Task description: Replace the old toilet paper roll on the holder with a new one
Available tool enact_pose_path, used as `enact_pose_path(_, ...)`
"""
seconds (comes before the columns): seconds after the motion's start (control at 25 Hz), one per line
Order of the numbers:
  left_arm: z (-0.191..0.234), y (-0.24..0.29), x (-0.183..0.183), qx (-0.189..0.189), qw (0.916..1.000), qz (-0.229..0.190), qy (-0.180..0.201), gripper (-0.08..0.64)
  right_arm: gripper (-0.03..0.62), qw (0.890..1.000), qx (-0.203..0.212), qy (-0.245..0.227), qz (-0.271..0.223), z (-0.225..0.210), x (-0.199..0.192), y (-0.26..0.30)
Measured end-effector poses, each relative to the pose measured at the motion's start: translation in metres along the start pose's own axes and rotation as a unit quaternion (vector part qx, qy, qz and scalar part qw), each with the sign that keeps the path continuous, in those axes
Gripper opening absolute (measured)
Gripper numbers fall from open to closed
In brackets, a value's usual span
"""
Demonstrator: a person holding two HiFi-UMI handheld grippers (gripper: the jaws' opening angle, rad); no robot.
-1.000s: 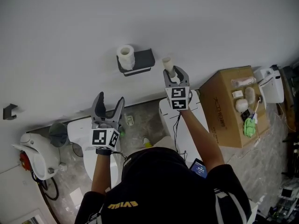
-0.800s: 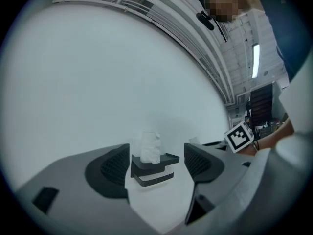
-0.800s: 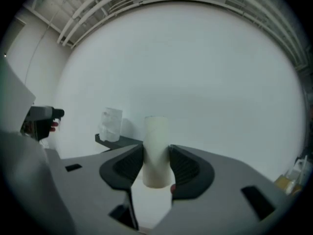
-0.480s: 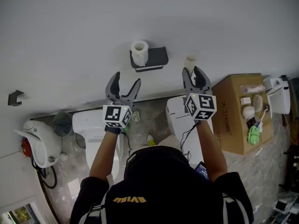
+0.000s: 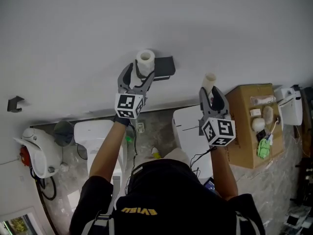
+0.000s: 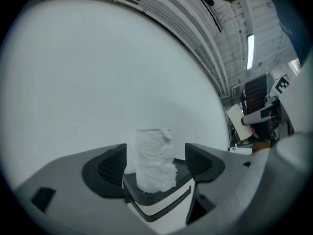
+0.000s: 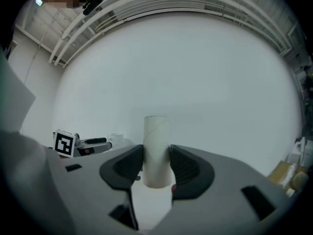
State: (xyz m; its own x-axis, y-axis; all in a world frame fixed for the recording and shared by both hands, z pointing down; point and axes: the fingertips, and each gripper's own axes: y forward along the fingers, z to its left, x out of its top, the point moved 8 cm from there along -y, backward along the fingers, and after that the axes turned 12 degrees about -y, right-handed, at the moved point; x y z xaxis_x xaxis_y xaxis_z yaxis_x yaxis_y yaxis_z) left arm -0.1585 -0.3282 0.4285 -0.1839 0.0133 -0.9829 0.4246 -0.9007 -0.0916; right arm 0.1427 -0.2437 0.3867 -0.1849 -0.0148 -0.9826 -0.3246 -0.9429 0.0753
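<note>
The left hand-held gripper (image 5: 140, 71) stands wide around the roll (image 5: 145, 60) on the holder (image 5: 164, 65); the right hand-held gripper (image 5: 212, 93) clamps a bare tube (image 5: 209, 80). Next, the left should probably close gently.

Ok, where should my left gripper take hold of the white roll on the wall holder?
Grip the white roll across its sides at mid-height, left gripper coming level from the front: it stands upright on the holder, wall behind.

Roll (image 6: 154, 158): white paper, soft, crumpled surface. Holder (image 5: 166, 65): dark, matt, plastic-looking. Tube (image 7: 156, 146): bare pale cardboard, smooth, matt. Wall (image 5: 73, 38): white, smooth, matt. Box (image 5: 242, 126): brown cardboard.
</note>
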Motion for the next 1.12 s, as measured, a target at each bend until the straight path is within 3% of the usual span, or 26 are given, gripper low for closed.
enact_pose_path(0.16, -0.002, 0.014, 0.003, -0.012, 0.9991, 0.01, 0.04, 0.367, 0.173, 1.0, -0.014, -0.001, 0.003, -0.007, -0.001, -0.012)
enact_pose_path(0.4, 0.0, 0.037, 0.004, -0.017, 0.9992, 0.011, 0.034, 0.367, 0.173, 0.999, -0.037, 0.008, 0.006, -0.022, -0.002, -0.02)
enact_pose_path(0.64, 0.001, 0.04, 0.004, -0.012, 0.9992, 0.013, 0.036, 0.367, 0.173, 0.999, -0.033, 0.004, 0.006, -0.017, 0.0, -0.024)
enact_pose_path(0.76, 0.003, 0.04, 0.006, -0.011, 0.9988, 0.015, 0.045, 0.299, 0.173, 0.999, -0.032, 0.005, 0.01, -0.014, -0.003, -0.024)
enact_pose_path(1.0, -0.014, 0.04, 0.013, -0.015, 0.9928, 0.037, 0.113, 0.297, 0.173, 0.999, -0.036, 0.0, 0.016, -0.011, -0.004, -0.027)
enact_pose_path(1.12, -0.022, 0.038, 0.017, -0.001, 0.9836, 0.048, 0.174, 0.296, 0.173, 0.999, -0.037, -0.007, 0.019, -0.009, -0.004, -0.026)
